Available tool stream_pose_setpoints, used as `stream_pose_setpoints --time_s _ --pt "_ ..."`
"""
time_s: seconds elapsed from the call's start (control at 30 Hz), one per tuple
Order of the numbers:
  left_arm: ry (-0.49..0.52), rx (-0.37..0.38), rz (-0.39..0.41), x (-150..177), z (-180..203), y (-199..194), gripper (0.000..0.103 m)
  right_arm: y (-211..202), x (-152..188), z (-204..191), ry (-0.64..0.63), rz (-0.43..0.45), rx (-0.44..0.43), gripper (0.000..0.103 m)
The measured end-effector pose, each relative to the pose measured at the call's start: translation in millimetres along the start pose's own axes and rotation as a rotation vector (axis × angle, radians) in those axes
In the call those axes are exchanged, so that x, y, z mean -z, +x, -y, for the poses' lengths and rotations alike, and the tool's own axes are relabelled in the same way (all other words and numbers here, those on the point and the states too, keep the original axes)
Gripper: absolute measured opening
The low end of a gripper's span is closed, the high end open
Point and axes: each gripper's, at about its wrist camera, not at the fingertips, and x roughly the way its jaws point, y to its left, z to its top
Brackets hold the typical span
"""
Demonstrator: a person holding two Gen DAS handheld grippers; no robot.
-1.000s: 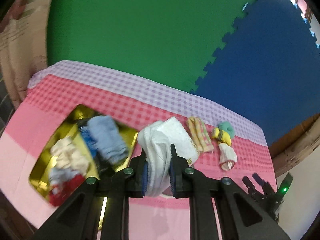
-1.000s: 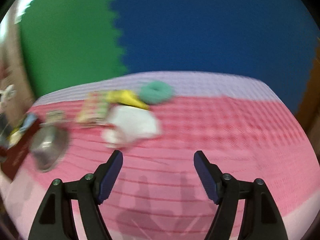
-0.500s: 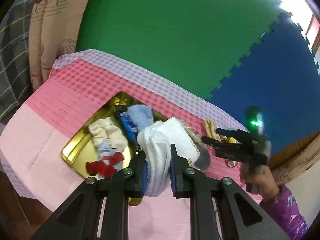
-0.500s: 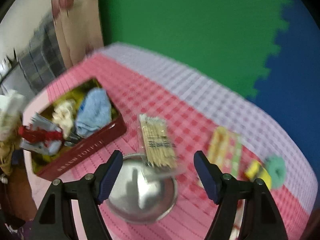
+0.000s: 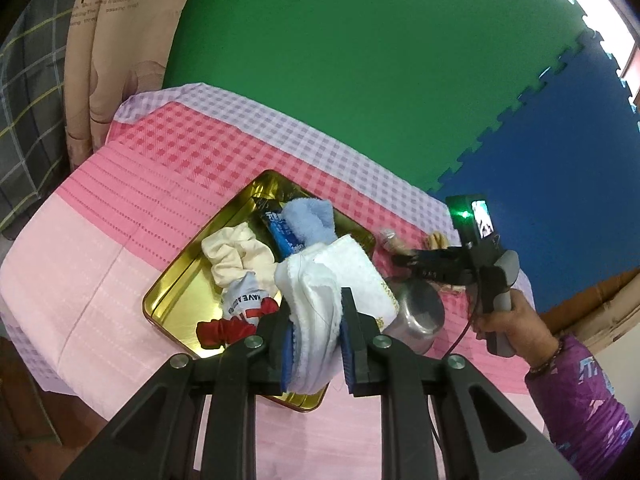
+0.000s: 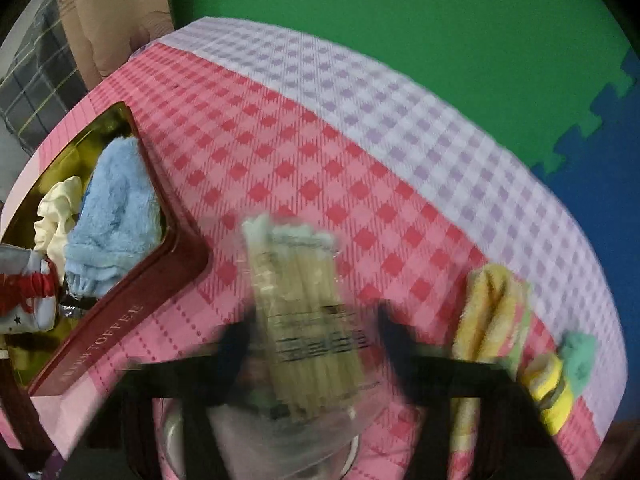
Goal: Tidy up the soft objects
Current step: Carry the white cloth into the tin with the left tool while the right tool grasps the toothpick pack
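Note:
My left gripper (image 5: 317,344) is shut on a white folded towel (image 5: 336,280) and holds it above the near right part of the gold tin (image 5: 168,294). The tin holds a blue cloth (image 5: 310,222), a cream scrunchie (image 5: 236,254) and a red scrunchie (image 5: 228,326). My right gripper (image 6: 312,348) is blurred, its fingers either side of a clear packet of sticks (image 6: 304,320) lying over a metal bowl (image 6: 256,440); it also shows in the left wrist view (image 5: 420,264). A yellow striped cloth (image 6: 492,312), a yellow item (image 6: 550,392) and a teal scrunchie (image 6: 578,360) lie at the right.
The tin's red side wall (image 6: 120,320) stands left of the bowl. The bowl (image 5: 416,312) sits right of the tin in the left wrist view. The pink checked tablecloth (image 6: 320,160) stretches toward green and blue foam mats behind.
My left gripper has carried the white towel leftward over the tin. My right gripper has swung left and down from the cloths to the stick packet over the bowl.

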Motion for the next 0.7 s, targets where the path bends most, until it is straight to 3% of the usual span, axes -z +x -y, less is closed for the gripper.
stream_pose_setpoints --time_s 0.07,0.27,0.5,0.7 --pt "0.006 0.001 -0.012 0.9 1.4 3.7 0.017 2.0 -0.9 5.3 0.031 -0.01 -0.02 0.024" --pt "0.063 -0.026 -0.04 2.0 9.1 17.1 0.019 -38.9 10.2 26.5 0.13 0.149 -0.11 0.022" --pt "0.118 -0.091 -0.067 3.2 12.0 45.7 0.019 -127.2 64.3 26.1 0.228 0.364 -0.263 0.022" --pt "0.17 -0.161 -0.076 10.3 13.6 68.9 0.02 -160.6 107.9 17.0 0.279 0.409 -0.342 0.022"
